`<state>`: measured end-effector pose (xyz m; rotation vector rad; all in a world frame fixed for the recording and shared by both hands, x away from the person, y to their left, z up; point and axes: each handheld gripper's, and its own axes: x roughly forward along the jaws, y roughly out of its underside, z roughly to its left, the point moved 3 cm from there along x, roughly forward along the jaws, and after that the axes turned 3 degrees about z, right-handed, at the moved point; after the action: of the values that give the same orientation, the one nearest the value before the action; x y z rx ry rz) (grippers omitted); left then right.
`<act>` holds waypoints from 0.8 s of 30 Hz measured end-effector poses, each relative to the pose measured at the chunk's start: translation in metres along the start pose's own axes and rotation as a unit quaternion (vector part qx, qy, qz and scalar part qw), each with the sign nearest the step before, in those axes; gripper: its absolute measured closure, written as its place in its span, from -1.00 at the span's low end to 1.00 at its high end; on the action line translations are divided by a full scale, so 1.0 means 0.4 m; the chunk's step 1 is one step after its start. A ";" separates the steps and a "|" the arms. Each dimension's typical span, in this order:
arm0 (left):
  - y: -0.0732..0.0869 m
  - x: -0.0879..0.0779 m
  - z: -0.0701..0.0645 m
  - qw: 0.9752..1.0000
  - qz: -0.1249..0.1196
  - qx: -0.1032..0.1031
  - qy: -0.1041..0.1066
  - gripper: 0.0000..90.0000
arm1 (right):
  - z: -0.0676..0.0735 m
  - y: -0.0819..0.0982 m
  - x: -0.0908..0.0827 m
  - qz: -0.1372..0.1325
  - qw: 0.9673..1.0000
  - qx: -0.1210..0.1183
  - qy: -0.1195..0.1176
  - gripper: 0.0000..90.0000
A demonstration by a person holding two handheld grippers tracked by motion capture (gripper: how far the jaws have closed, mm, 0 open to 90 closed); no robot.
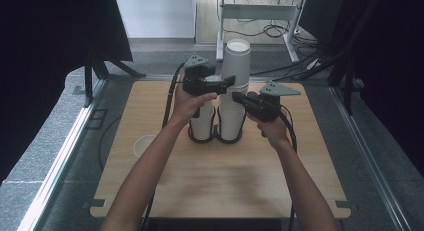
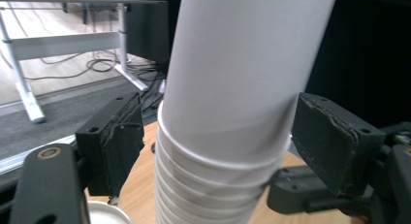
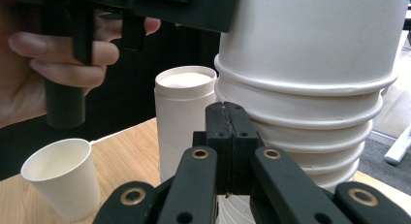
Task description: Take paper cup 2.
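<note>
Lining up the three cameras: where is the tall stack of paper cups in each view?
High view: the tall cup stack stands mid-table, towards the far edge.
Left gripper view: centre, running top to bottom.
Right gripper view: right side, close up.
Shared landmark: the wooden tabletop.

High view: set above the person's side, faced forward and down; the whole wooden table [image 1: 220, 181] and the floor beyond are taken in. Left gripper view: mounted behind its jaws, held very close to the tall cup stack [image 2: 232, 112]. Right gripper view: aimed low across the tabletop, close to the same stack [image 3: 310, 88]. The stack [image 1: 235, 86] is shared by all three views; the lone cup [image 3: 63, 178] [image 1: 144, 145] by two.
</note>
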<state>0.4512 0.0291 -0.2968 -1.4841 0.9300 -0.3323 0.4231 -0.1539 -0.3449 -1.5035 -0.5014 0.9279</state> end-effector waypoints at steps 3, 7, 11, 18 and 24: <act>-0.004 0.007 -0.006 1.000 -0.002 0.004 0.001 -0.58 | -0.001 0.000 0.000 0.000 1.000 0.000 0.001 0.99; -0.010 0.013 -0.012 1.000 -0.006 0.009 0.004 -0.61 | 0.000 0.001 0.001 -0.001 1.000 0.002 0.000 0.99; -0.022 0.024 -0.014 1.000 -0.014 0.003 0.012 -0.70 | 0.001 0.001 0.004 -0.001 1.000 0.002 0.000 0.99; -0.053 0.066 -0.015 1.000 -0.011 0.014 0.006 -0.79 | 0.003 0.001 0.008 -0.001 1.000 0.001 -0.002 0.99; -0.060 0.101 -0.018 1.000 -0.014 0.012 0.005 -0.80 | 0.003 0.007 0.013 0.005 1.000 0.000 0.002 0.99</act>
<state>0.4798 -0.0073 -0.2862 -1.4748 0.9101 -0.3698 0.4248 -0.1498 -0.3491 -1.5094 -0.4915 0.9320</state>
